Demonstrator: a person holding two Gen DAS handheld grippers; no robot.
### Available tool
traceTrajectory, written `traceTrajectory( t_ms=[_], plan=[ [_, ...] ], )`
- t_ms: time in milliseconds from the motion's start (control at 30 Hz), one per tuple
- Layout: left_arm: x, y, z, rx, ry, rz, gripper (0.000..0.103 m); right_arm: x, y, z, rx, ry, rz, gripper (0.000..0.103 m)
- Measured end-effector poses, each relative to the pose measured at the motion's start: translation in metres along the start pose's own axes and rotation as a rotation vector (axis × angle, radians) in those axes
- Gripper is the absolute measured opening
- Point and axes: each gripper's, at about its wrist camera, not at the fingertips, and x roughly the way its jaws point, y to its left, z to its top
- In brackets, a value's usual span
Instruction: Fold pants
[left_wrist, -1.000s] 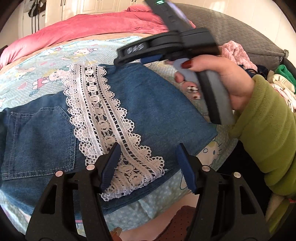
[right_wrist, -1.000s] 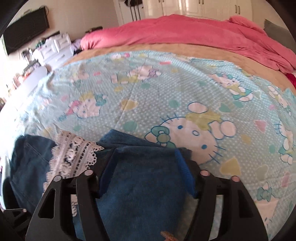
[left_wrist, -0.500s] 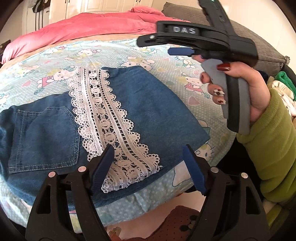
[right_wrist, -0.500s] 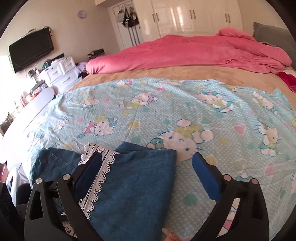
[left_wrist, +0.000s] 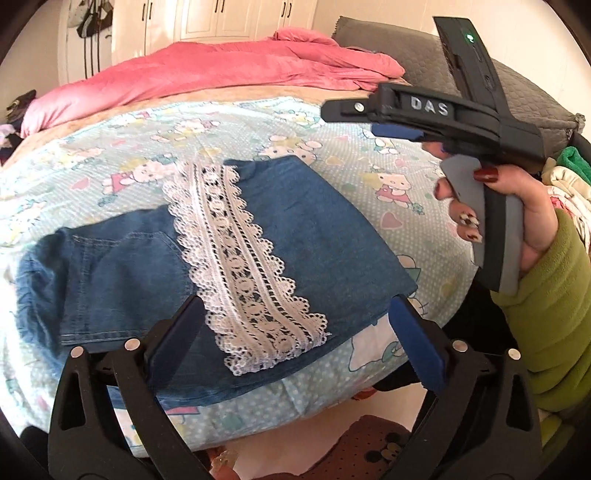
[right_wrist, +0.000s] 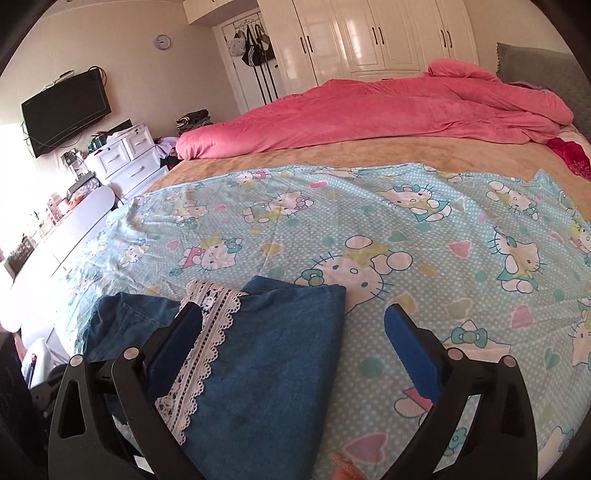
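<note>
The blue denim pants (left_wrist: 314, 251) lie folded flat on the Hello Kitty sheet (left_wrist: 258, 125), with a white lace band (left_wrist: 243, 266) running across them and a back pocket at the left. My left gripper (left_wrist: 295, 332) is open and empty, raised above the near edge of the pants. In the left wrist view my right gripper (left_wrist: 384, 122) is held in a hand above the sheet, to the right of the pants. In the right wrist view the pants (right_wrist: 266, 369) lie at lower left, and my right gripper (right_wrist: 295, 339) is open and empty above their right edge.
A pink quilt (right_wrist: 388, 114) lies across the far side of the bed. A grey cushion (left_wrist: 424, 62) and a pile of clothes (left_wrist: 569, 177) sit at the right. White drawers (right_wrist: 125, 155) and a wall television (right_wrist: 66, 110) stand left of the bed.
Both grippers have lifted up and back from the pants, which stay flat on the sheet. My right gripper's jaws have opened wider and let the denim go.
</note>
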Motion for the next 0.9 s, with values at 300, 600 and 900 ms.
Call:
traceTrajectory(
  t_ms=[300, 600, 900],
  plan=[
    [-0.021, 0.004, 0.0, -0.022, -0.029, 0.046, 0.094, -0.023, 0.011, -0.006, -0.023, -0.022, 0.006, 0.099],
    [-0.039, 0.018, -0.004, -0.066, -0.055, 0.074, 0.094, -0.032, 0.032, -0.009, -0.062, -0.019, 0.015, 0.099],
    [-0.055, 0.052, -0.017, -0.152, -0.073, 0.113, 0.094, -0.023, 0.072, -0.007, -0.152, 0.009, 0.04, 0.099]
  ],
)
